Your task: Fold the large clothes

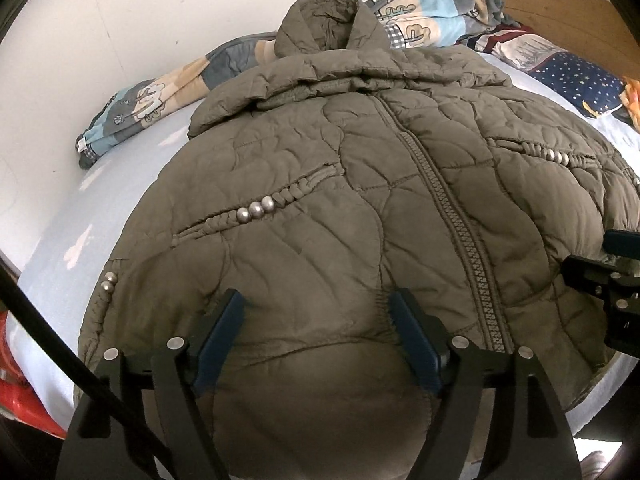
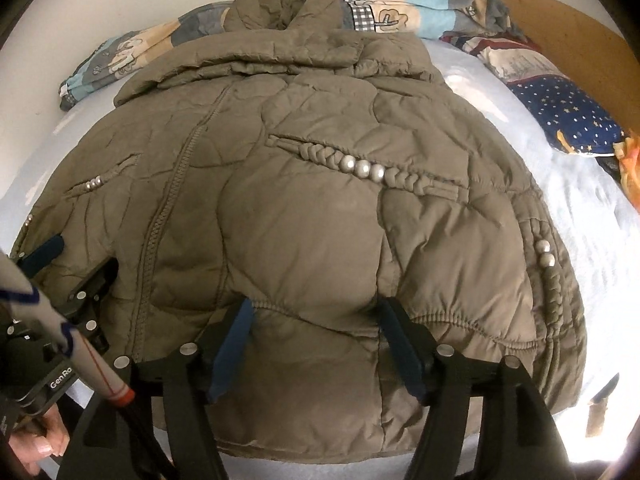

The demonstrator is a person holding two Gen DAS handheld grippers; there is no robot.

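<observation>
Bed (image 1: 132, 168); both tongs (image 1: 316, 312) spread over jacket (image 1: 320, 200).

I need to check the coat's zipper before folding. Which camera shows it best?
The left wrist view: the zipper runs long and near centre. The right wrist view shows the same zipper off to the left, narrower and foreshortened.

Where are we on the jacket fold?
Done: the jacket lies front up on the bed, zipped, its sleeves apparently tucked in. In hand: the left gripper and right gripper stand open at the hem, padding between the fingers, pads not visibly pressing. Left: the hem isn't yet folded up toward the collar.
</observation>
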